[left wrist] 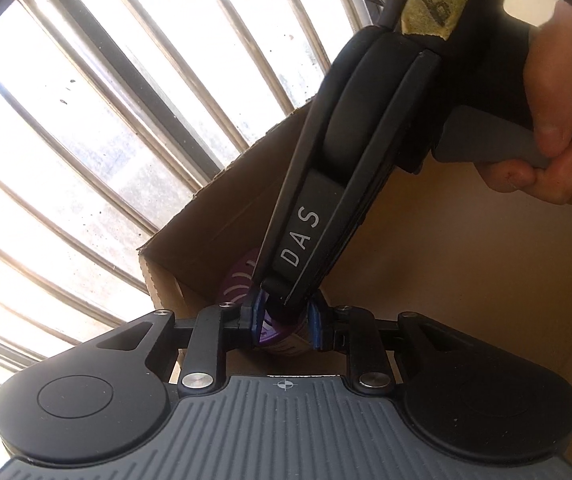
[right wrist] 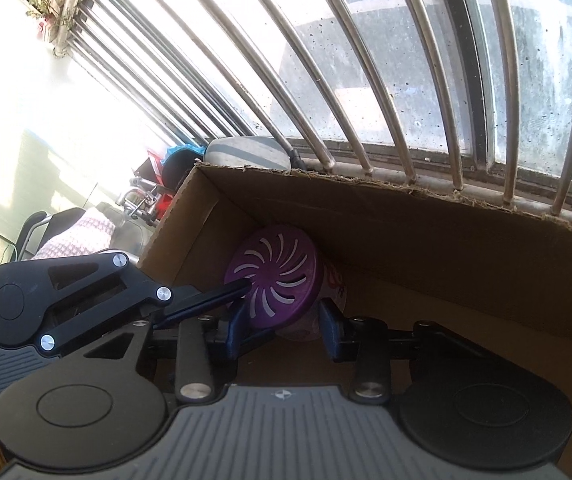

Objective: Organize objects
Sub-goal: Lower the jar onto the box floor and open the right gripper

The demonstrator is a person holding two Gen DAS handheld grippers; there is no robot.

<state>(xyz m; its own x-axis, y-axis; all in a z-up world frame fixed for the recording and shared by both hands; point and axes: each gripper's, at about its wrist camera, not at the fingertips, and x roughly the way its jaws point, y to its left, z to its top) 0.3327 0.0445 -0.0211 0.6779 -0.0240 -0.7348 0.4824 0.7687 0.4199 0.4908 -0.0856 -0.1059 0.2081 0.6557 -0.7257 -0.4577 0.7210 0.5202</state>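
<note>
A small container with a purple swirl-vented lid (right wrist: 274, 280) lies on its side in the far corner of an open cardboard box (right wrist: 405, 220). My right gripper (right wrist: 284, 324) straddles it, its blue pads against the lid's edge and the pale body. My left gripper (right wrist: 246, 285) comes in from the left with its tips on the lid's rim. In the left wrist view my left gripper (left wrist: 284, 324) stands narrow, pinching the purple lid (left wrist: 238, 280), which is mostly hidden. The right gripper (left wrist: 278, 300) slants down from the upper right, held by a hand (left wrist: 557, 120).
The box wall (left wrist: 214, 220) stands right against a barred window (right wrist: 365, 80). Left of the box are a checked cloth (right wrist: 78, 232), a chair and small clutter. A grey round object (right wrist: 246, 152) sits behind the box corner. The box floor to the right is bare.
</note>
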